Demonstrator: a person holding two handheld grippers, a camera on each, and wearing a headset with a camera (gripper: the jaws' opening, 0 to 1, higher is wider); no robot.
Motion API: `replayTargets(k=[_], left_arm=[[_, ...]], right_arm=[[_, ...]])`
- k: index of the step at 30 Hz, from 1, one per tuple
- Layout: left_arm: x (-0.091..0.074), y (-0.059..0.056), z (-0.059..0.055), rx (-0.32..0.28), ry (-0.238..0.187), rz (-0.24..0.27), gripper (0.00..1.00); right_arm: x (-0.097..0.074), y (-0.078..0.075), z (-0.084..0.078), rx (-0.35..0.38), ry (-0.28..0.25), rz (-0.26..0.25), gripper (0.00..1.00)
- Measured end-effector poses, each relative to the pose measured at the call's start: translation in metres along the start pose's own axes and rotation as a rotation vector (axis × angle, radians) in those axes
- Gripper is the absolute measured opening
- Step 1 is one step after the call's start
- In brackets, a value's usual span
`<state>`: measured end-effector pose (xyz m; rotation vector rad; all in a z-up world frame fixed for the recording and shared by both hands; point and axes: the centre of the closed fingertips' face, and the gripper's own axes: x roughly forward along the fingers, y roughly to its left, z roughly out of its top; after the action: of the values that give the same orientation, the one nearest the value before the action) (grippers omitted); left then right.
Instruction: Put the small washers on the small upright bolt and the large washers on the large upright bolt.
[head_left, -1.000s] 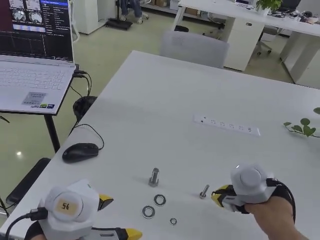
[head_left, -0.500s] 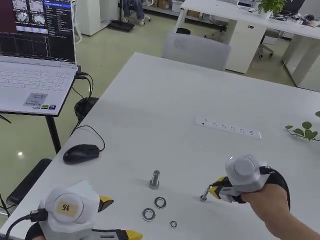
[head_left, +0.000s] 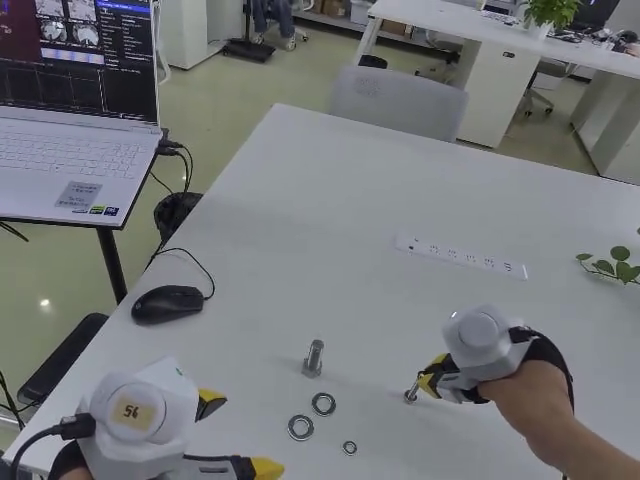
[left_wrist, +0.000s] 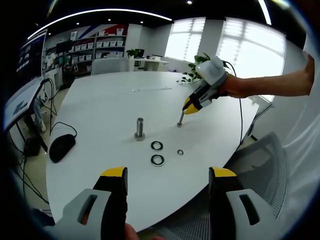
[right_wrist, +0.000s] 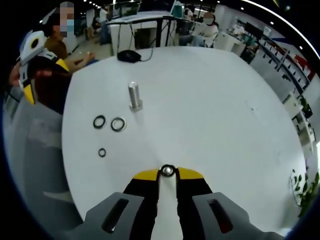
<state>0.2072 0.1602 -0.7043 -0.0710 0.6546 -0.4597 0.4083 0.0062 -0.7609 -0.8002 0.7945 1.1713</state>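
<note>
Right gripper (right_wrist: 167, 176) jaws pinching small bolt (right_wrist: 167, 170) near big bolt (head_left: 313, 358). Left gripper (left_wrist: 168, 173) jaws spread, well apart from it.

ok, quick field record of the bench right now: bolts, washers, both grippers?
large bolt: upright on the table, no washer on it
small bolt: standing, head between the right gripper's jaws
large washers: two, flat on the table in front of the large bolt
small washer: one, flat, beside the large washers
left gripper: jaws open, empty, back from the parts
right gripper: jaws shut on the small bolt
washers placed: none
</note>
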Motion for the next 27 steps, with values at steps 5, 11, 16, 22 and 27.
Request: replayTargets(k=[5, 11, 16, 22, 27], left_arm=[[0.0, -0.001, 0.0, -0.001, 0.0, -0.001, 0.65], [-0.001, 0.0, 0.0, -0.001, -0.001, 0.002, 0.65], [-0.001, 0.002, 0.0, -0.002, -0.002, 0.004, 0.65], [0.0, 0.0, 0.0, -0.002, 0.0, 0.003, 0.65], [0.0, 0.0, -0.001, -0.002, 0.003, 0.002, 0.65]], right_arm=[[0.002, 0.0, -0.001, -0.032, 0.022, 0.001, 0.14], [0.003, -0.001, 0.001, -0.038, 0.026, 0.007, 0.14], [0.005, 0.0, 0.0, -0.054, 0.04, 0.012, 0.14], [0.009, 0.001, -0.002, -0.063, 0.058, 0.022, 0.14], [0.012, 0.002, -0.004, -0.072, 0.072, 0.032, 0.14]])
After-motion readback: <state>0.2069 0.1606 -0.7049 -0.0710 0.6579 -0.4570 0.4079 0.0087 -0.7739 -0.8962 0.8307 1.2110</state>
